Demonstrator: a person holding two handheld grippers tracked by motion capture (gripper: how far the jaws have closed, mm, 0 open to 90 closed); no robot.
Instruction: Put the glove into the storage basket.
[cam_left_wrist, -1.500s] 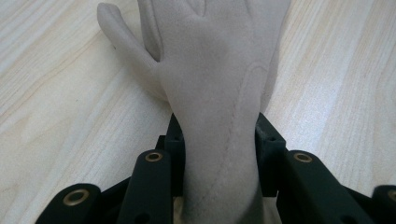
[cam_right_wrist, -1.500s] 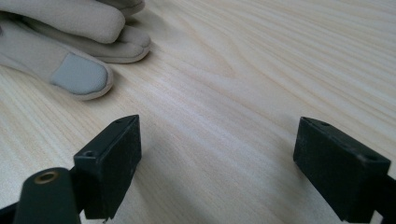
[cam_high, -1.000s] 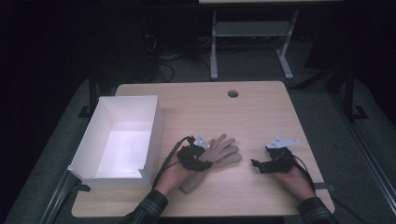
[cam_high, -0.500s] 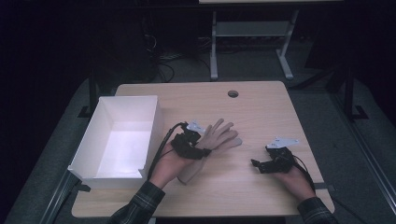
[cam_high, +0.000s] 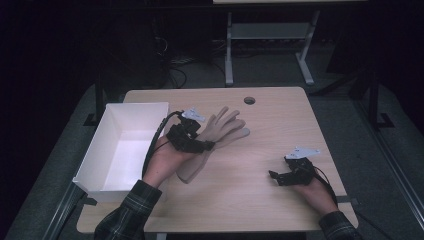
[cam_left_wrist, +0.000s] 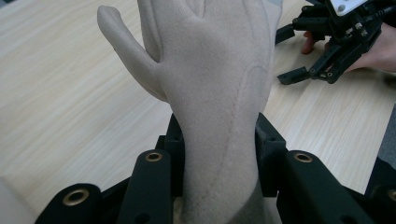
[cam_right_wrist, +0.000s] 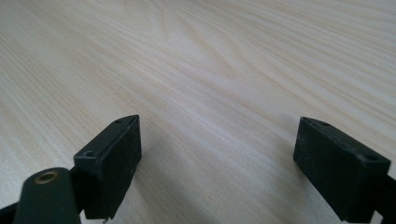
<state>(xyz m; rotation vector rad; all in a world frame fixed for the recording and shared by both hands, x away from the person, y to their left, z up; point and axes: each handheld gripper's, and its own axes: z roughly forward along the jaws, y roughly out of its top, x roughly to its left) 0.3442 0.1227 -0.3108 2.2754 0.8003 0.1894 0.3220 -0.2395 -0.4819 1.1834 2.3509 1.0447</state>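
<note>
High view, starting at the bottom edge: two plaid sleeves come up into the frame. At lower right the right gripper sits low over the table, its jaws spread wide with nothing but bare wood between them; the right gripper view shows the same, two black pads standing well apart over the pale grain. Left of centre, the left gripper is raised above the table and pinches a beige glove across its wrist. The glove's cuff hangs toward the lower middle of the frame, while its fingers fan out toward the upper right, near the centre of the table. In the left gripper view the jaws press on both sides of the glove's narrow wrist part, the thumb sticking out toward the upper left of that frame, and the other gripper shows in the upper right corner, resting by the wood. Left of the glove in the high view stands a white box, open on top, along the table's left edge and just beside the left forearm. Farther up, near the table's far edge, is a small round hole. Beyond the table, at the top of the frame, cables and the legs of a metal stand lie on a dark floor.
</note>
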